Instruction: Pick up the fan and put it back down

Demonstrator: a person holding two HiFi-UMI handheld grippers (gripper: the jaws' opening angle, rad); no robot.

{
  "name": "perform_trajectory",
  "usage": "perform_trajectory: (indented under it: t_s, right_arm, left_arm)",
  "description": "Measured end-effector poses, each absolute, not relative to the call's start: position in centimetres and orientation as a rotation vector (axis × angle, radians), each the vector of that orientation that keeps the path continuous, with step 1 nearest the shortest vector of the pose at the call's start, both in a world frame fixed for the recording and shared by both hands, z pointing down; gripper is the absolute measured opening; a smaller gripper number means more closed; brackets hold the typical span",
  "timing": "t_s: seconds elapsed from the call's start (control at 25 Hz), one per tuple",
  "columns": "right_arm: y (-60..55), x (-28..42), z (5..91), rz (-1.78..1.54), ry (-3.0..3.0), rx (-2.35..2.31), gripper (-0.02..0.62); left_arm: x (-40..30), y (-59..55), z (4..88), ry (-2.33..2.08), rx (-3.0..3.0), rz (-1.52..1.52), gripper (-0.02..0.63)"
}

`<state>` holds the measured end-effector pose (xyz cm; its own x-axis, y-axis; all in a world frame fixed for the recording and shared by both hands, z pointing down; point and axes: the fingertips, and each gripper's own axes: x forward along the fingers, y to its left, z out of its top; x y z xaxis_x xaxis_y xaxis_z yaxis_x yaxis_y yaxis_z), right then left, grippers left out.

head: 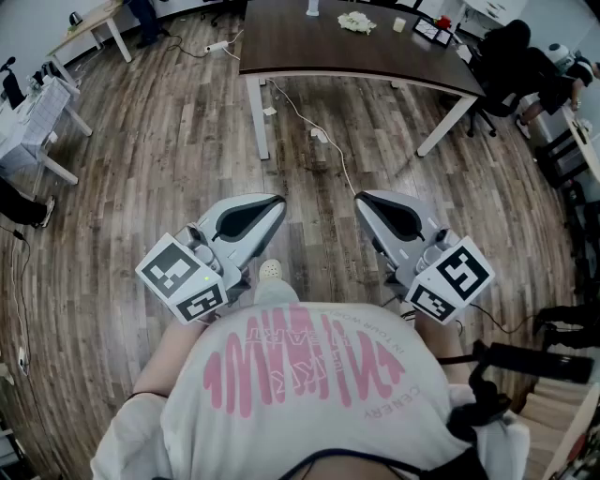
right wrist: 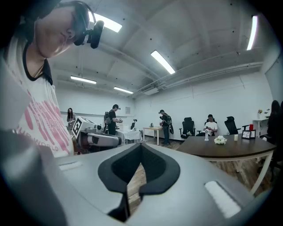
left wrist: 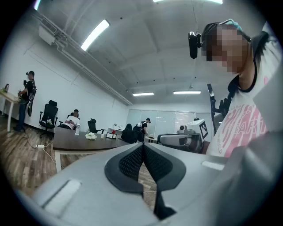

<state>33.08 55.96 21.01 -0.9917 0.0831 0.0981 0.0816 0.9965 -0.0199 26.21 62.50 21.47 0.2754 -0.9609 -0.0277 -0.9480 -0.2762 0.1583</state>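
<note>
No fan shows clearly in any view. A small white upright object [head: 312,7] stands at the far edge of the dark table [head: 309,52]; I cannot tell what it is. My left gripper [head: 279,200] and right gripper [head: 361,199] are held level in front of the person's chest, over the wood floor and short of the table. Each is shut with its tips together and nothing between them. In the left gripper view the left gripper [left wrist: 142,145] points toward the table [left wrist: 79,143]. The right gripper [right wrist: 141,145] has the table [right wrist: 225,148] to its right.
A white crumpled bunch [head: 356,22] and small framed items [head: 431,30] lie on the table. A cable [head: 319,136] runs across the floor under it. Black office chairs [head: 511,56] stand at the right, white tables [head: 37,112] at the left. Several people stand or sit around the room.
</note>
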Motion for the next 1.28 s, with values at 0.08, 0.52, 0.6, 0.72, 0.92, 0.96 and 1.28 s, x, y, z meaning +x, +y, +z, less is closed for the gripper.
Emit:
perform_trajectory:
  t_s: [0.08, 0.52, 0.6, 0.72, 0.92, 0.96, 1.28]
  right_arm:
    - [56.0, 32.9, 21.5, 0.034, -3.04, -0.129, 0.005]
    - [53.2, 29.5, 22.8, 0.094, -3.022, -0.107, 0.006]
    - [52.1, 28.3, 23.0, 0.11, -3.018, -0.081, 0.006]
    - [49.9, 26.1, 22.7, 0.167, -3.027, -0.048, 0.006]
    - [46.5, 21.5, 21.4, 0.225, -3.058, -0.037, 0.006]
    - [45.9, 20.5, 21.4, 0.218, -3.055, -0.034, 0.006]
    - [43.0, 13.1, 20.5, 0.209, -3.072, -0.02, 0.006]
  left_arm:
    - [26.0, 62.6, 22.0, -1.816, 2.409, -0.195, 0.017]
    - [22.1, 60.6, 23.2, -1.841, 2.376, -0.194, 0.017]
    - [20.5, 59.8, 22.9, -1.854, 2.379, -0.23, 0.017]
    - [17.7, 58.3, 22.0, -1.88, 2.385, -0.273, 0.017]
    - [12.6, 55.5, 21.0, -1.914, 2.385, -0.259, 0.017]
    - [11.6, 54.9, 20.9, -1.916, 2.386, -0.251, 0.017]
    - [4.6, 51.4, 20.0, -1.875, 2.41, -0.216, 0.017]
